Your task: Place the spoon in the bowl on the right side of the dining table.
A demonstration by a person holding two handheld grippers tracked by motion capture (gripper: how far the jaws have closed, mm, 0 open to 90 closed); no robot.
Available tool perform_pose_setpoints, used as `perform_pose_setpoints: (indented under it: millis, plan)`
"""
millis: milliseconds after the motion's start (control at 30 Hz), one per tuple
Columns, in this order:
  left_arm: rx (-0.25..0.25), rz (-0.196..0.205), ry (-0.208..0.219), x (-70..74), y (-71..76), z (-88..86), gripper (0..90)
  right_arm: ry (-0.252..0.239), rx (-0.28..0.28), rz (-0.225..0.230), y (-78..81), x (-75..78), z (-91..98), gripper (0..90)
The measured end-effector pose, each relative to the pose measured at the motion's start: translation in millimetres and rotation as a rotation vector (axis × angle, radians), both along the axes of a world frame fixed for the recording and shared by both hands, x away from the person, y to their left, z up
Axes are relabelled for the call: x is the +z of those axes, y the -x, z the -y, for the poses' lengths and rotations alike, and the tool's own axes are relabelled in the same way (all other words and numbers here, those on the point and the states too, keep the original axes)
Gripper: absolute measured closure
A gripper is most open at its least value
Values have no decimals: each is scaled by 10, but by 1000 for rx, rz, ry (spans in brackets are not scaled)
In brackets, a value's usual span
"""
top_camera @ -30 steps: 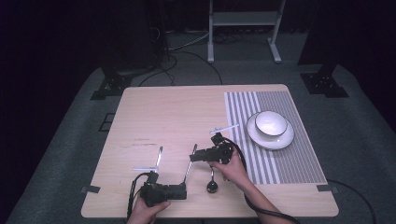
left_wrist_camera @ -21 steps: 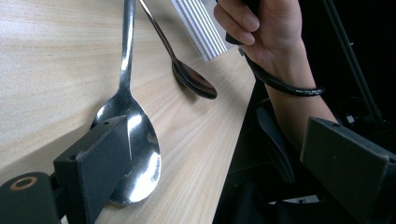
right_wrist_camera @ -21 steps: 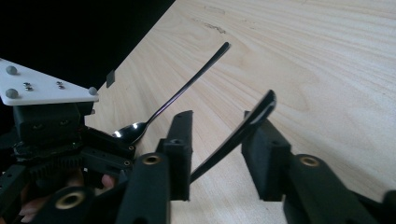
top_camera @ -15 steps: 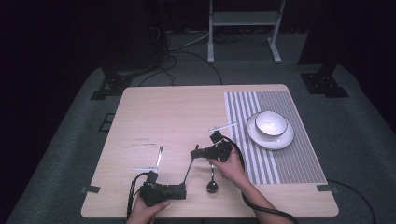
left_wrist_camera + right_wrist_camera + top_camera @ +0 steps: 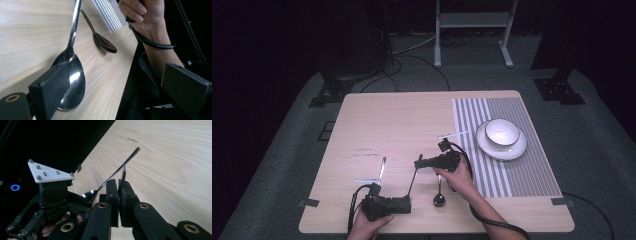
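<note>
Looks like a spoon handover. The spoon (image 5: 72, 75) sits lower left in the left gripper view, bowl leaning on one jaw of the left gripper (image 5: 121, 83), whose jaws are spread wide. The right gripper (image 5: 118, 185) is pinching its handle. Next I'd guess left squeezes, then right lets go.

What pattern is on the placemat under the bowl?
Grey and white stripes on the placemat; the high view shows it best.
</note>
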State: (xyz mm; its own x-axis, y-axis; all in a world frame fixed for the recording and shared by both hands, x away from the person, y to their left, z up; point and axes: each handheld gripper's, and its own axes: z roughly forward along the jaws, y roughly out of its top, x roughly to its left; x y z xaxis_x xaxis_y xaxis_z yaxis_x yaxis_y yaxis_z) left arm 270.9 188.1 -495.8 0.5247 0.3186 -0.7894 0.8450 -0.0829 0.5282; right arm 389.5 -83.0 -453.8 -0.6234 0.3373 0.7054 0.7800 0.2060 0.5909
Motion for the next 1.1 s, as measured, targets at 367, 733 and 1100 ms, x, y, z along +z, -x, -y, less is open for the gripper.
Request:
perform_pose_setpoints:
  millis: [367,733,1100]
  plan:
    - [34,45,27,71,20,-85,69,-38,7,-48,-51,14,8,893]
    - [74,76,33,132,28,-194,69,-47,-1,-48,-73,89,81,892]
    - [71,78,20,127,35,-206,68,-43,-20,-40,-94,180,190,892]
